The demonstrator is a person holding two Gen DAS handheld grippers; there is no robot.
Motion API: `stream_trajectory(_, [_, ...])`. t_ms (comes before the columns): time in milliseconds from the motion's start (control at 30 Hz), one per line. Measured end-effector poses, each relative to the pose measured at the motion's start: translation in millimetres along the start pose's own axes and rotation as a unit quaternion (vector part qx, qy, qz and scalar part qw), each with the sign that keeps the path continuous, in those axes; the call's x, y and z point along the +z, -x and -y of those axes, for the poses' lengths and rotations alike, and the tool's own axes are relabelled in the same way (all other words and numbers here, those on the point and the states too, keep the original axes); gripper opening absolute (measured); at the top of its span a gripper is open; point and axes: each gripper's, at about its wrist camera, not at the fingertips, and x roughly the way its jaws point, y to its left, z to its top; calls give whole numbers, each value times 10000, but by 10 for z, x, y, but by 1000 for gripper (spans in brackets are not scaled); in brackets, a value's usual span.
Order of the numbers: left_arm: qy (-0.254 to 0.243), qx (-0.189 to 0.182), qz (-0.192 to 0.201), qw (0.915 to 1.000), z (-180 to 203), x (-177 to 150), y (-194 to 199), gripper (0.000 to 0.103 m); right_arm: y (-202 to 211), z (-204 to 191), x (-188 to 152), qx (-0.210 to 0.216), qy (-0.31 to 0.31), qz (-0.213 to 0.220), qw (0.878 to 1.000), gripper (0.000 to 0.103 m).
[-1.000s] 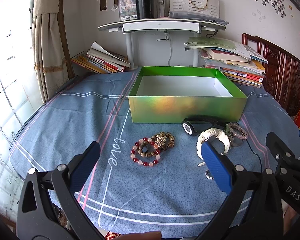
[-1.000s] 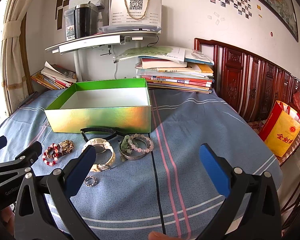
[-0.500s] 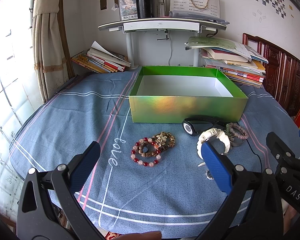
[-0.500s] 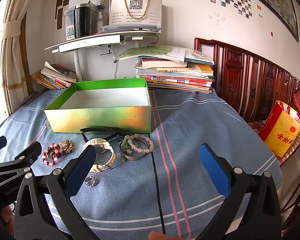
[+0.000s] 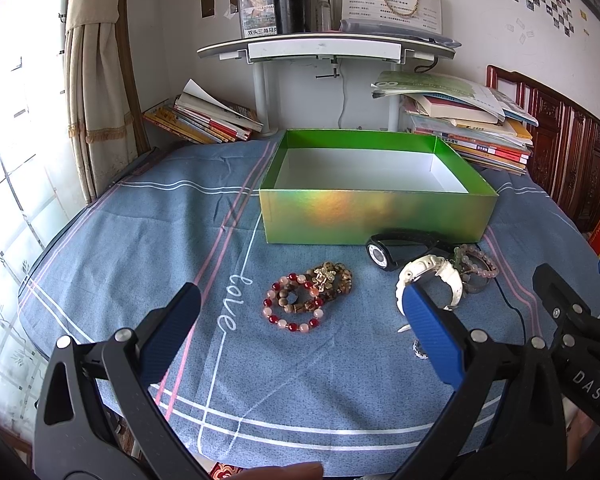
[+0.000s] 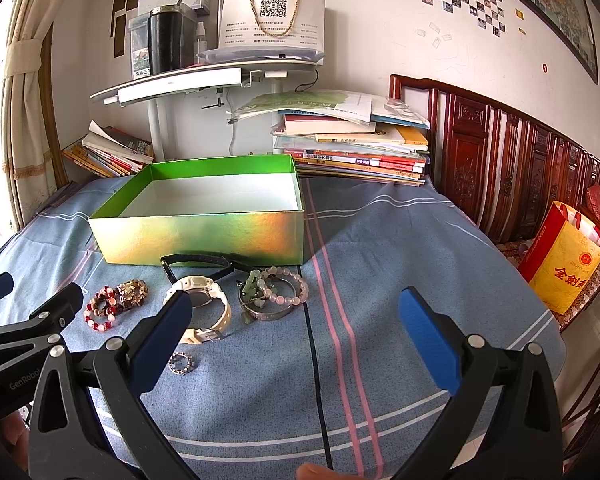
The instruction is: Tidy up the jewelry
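Observation:
An empty green box (image 5: 374,216) (image 6: 204,236) stands on the blue cloth. In front of it lie red and brown bead bracelets (image 5: 300,304) (image 6: 106,308), a black watch (image 5: 384,254) (image 6: 196,260), a white watch (image 5: 440,276) (image 6: 204,300), a pink bead bracelet with a metal bangle (image 5: 476,266) (image 6: 276,292), and a small silver ring (image 6: 181,363). My left gripper (image 5: 300,332) is open and empty, hovering near the bead bracelets. My right gripper (image 6: 296,332) is open and empty, to the right of the watches.
Book stacks (image 5: 468,128) (image 6: 352,148) and a white shelf stand (image 5: 324,48) sit behind the box. A wooden bench back (image 6: 520,152) and a yellow bag (image 6: 564,264) are on the right. A black cable (image 6: 316,360) runs across the cloth.

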Motion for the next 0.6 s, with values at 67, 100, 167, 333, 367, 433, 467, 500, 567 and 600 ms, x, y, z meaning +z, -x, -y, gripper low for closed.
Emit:
stream_trajectory(67, [-2, -2, 0, 10000, -13, -3, -3, 100, 0, -2, -4, 0, -2, 0, 10000, 101])
stream_trajectory(100, [-1, 0, -1, 10000, -1, 0, -1, 100, 1, 0, 1, -4, 1, 2, 10000, 101])
stream_trajectory(167, [-1, -3, -1, 10000, -13, -2, -4, 100, 2, 2, 4, -4, 0, 3, 10000, 101])
stream_trajectory(333, [-9, -13, -8, 10000, -12, -37, -4, 100, -3, -2, -1, -7, 1, -3, 10000, 101])
stream_trajectory(367, [-9, -14, -6, 10000, -1, -44, -10, 100, -3, -2, -5, -5, -4, -4, 10000, 101])
stream_trajectory(433, [-9, -13, -6, 10000, 38, -33, -16, 100, -12, -10, -19, -6, -8, -7, 10000, 101])
stream_trajectory(467, [-10, -12, -10, 10000, 39, -33, -16, 100, -10, -9, -17, -9, -4, -2, 10000, 101])
stream_trajectory(500, [-11, -12, -11, 10000, 38, -33, -16, 100, -12, -11, -21, -8, -4, 1, 10000, 101])
stream_trajectory(567, [-12, -20, -12, 10000, 34, -40, -15, 100, -26, -8, -17, -8, -7, -7, 10000, 101])
stream_trajectory(600, [-11, -11, -11, 10000, 65, -64, -22, 100, -20, -3, -9, -6, -4, -9, 10000, 101])
